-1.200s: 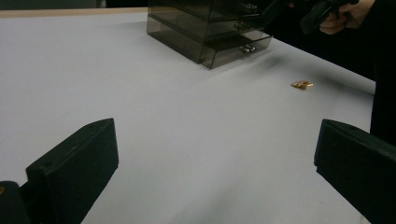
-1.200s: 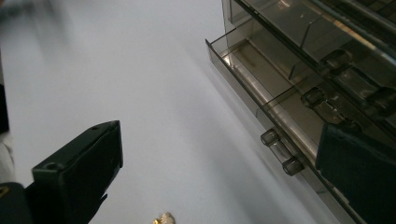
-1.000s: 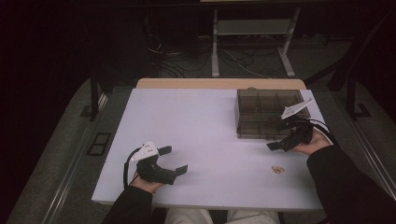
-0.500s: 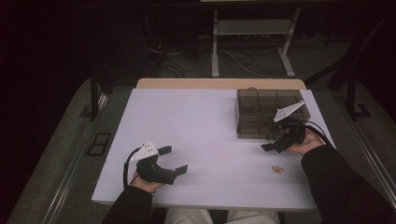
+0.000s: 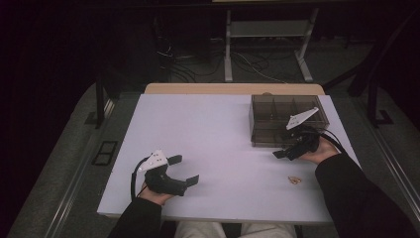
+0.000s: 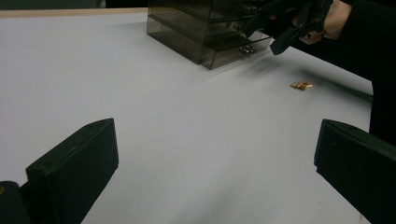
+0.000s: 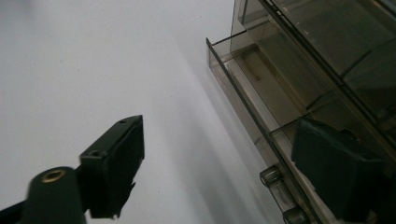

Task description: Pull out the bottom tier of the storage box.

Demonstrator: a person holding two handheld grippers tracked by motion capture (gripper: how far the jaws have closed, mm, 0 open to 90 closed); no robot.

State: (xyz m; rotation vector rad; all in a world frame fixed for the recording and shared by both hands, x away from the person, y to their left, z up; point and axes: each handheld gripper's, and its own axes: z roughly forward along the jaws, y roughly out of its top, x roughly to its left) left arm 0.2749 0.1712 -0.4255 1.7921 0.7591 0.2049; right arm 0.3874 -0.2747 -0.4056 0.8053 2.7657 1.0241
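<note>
At the lower left of the high view, nearest the camera, the left claw (image 5: 185, 169) rests on the white table (image 5: 213, 134) in the person's left hand (image 5: 157, 187), jaws spread wide and holding nothing, in the same spot as a second ago. Lower right of centre, a small tan object (image 5: 294, 180) lies alone on the table, well apart from both claws. Farther up on the right, the right claw (image 5: 283, 151) has edged in against the front of the smoky transparent plastic drawer box (image 5: 277, 115); a second ago it hung slightly lower and to the right. Its jaws have just been closing yet stay parted, and the right gripper view shows the lowest drawer (image 7: 247, 74) pulled slightly out, one jaw over the drawer front by its small clear knob (image 7: 271, 176), the other out over bare table. Nothing is pinched yet, so the step in hand looks like taking hold of the drawer. The right forearm comes in from the lower right corner, wrist angled left toward the box.
</note>
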